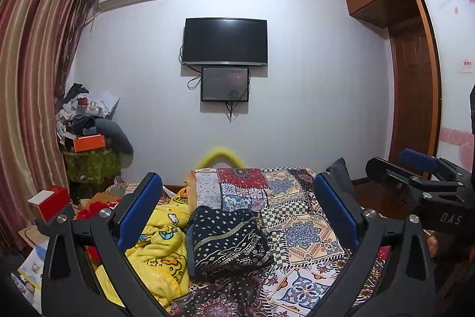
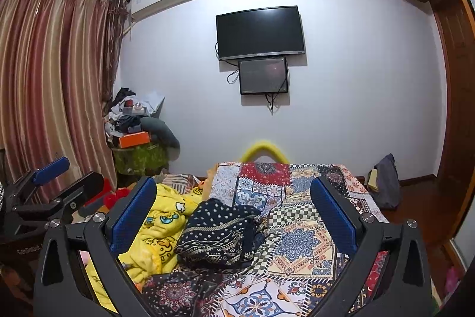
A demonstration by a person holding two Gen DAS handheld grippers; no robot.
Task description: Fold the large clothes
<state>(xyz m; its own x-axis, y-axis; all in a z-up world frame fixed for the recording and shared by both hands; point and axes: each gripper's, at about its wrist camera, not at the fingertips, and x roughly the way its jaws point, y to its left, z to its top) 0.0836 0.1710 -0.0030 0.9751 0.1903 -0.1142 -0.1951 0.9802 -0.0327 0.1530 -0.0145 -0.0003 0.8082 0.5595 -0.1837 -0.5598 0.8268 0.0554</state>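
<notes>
A dark navy garment with white dots and patterned bands (image 1: pixel 228 239) lies folded in a bundle on the patchwork bedspread (image 1: pixel 299 230); it also shows in the right wrist view (image 2: pixel 216 230). My left gripper (image 1: pixel 237 216) is open and empty, raised above the bed with the bundle between and beyond its blue pads (image 1: pixel 139 213). My right gripper (image 2: pixel 234 216) is open and empty too, held beside the left one, and shows at the right edge of the left wrist view (image 1: pixel 415 168). The left gripper shows at the left in the right wrist view (image 2: pixel 50 177).
A crumpled yellow cartoon blanket (image 1: pixel 160 251) lies left of the bundle. A cluttered stand with an orange box (image 1: pixel 89 141) is in the left corner by the curtain (image 1: pixel 32 73). A TV (image 1: pixel 224 41) hangs on the far wall. A wardrobe (image 1: pixel 412 73) and a dark bag (image 2: pixel 384 181) stand right.
</notes>
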